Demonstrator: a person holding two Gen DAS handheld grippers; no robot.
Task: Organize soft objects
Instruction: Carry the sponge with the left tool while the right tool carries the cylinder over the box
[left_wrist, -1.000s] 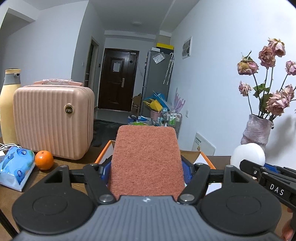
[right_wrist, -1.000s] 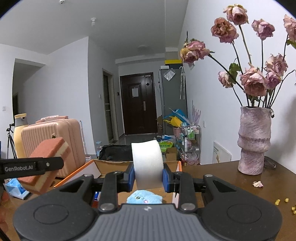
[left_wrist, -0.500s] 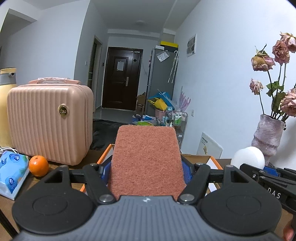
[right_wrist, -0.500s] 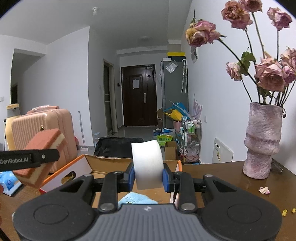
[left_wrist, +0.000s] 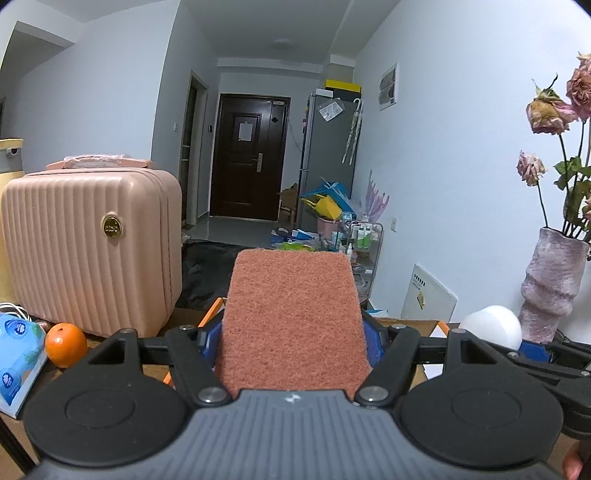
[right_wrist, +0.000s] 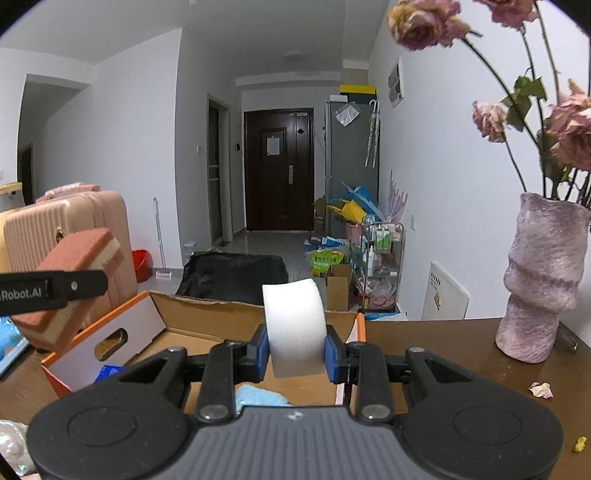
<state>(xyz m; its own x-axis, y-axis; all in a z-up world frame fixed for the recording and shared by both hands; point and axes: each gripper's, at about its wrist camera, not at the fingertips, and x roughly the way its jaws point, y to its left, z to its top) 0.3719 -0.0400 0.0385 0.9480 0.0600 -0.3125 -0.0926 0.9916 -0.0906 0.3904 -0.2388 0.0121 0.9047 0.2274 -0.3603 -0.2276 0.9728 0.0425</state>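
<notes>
My left gripper (left_wrist: 293, 332) is shut on a reddish scouring sponge (left_wrist: 291, 317) with a pale yellow underside; the same sponge (right_wrist: 74, 280) shows at the left of the right wrist view, hanging over the near left corner of the box. My right gripper (right_wrist: 295, 350) is shut on a white foam piece (right_wrist: 293, 325), seen as a white lump (left_wrist: 491, 326) at the right of the left wrist view. Both hover above an open cardboard box (right_wrist: 207, 332) with orange-edged flaps. A light blue soft thing (right_wrist: 258, 397) lies inside the box.
A pink ridged suitcase (left_wrist: 92, 251), an orange (left_wrist: 65, 345) and a blue tissue pack (left_wrist: 16, 354) stand left of the box. A mauve vase (right_wrist: 543, 280) of dried roses stands on the brown table (right_wrist: 443, 343) at the right, with fallen petals (right_wrist: 541, 389) nearby.
Both grippers have moved forward over the box with their loads still held. The suitcase and the vase have drifted outward and the box looms closer in the right wrist view.
</notes>
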